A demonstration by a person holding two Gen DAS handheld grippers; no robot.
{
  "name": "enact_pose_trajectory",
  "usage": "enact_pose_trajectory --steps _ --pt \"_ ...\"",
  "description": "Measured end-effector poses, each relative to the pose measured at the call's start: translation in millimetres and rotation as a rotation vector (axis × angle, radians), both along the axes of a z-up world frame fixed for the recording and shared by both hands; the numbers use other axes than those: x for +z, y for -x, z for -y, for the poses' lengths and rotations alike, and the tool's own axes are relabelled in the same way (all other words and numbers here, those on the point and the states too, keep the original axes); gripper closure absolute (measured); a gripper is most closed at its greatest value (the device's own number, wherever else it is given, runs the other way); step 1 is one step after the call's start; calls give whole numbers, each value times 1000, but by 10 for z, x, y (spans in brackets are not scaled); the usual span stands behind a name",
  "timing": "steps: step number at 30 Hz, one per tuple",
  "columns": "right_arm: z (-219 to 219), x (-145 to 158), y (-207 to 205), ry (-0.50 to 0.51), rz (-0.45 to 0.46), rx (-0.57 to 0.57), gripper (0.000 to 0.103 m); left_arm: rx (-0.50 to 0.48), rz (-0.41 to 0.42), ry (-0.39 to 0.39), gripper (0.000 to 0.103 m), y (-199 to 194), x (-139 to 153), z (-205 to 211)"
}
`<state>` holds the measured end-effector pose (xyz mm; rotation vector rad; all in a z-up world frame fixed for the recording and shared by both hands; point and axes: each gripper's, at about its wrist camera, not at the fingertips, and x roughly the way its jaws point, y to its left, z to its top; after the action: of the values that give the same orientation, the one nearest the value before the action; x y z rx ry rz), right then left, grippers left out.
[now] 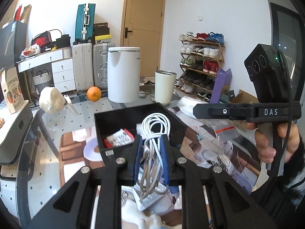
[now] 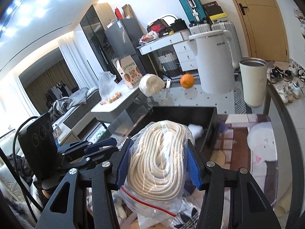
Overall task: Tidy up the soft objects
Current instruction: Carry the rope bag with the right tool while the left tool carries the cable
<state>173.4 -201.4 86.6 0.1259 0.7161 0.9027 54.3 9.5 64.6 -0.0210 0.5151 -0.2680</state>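
My left gripper (image 1: 151,150) is shut on a bundle of coiled white cable (image 1: 155,131), held in front of the black box (image 1: 118,119) on the glass table. A red-and-white packet (image 1: 120,138) and something white lie inside that box. My right gripper (image 2: 156,160) is shut on a clear zip bag of coiled cream rope (image 2: 158,160), held just before the black box (image 2: 183,114). The right gripper (image 1: 198,110) also shows from the side in the left wrist view, with a hand on its grip. In the right wrist view the left gripper (image 2: 103,147) appears at the left.
On the glass table (image 1: 57,126) stand a white kettle (image 1: 123,74), a cream cup (image 1: 164,86), an orange (image 1: 93,93), a white ball-like lump (image 1: 51,100) and a knife (image 1: 70,104). Shoes, bags and cloth lie under the glass. A shoe rack (image 1: 202,64) stands behind.
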Motion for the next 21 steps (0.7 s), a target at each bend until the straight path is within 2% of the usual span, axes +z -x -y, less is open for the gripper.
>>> enact_pose_trajectory --steps 10,18,21 --pt "-157 40 -236 19 9 -29 49 45 10 10 86 -266 62 -113" --pt "-358 45 -375 88 76 -63 49 57 16 -4 86 -559 74 -155" --pt "-431 -3 -456 108 74 -68 49 51 18 -16 86 -658 45 -145"
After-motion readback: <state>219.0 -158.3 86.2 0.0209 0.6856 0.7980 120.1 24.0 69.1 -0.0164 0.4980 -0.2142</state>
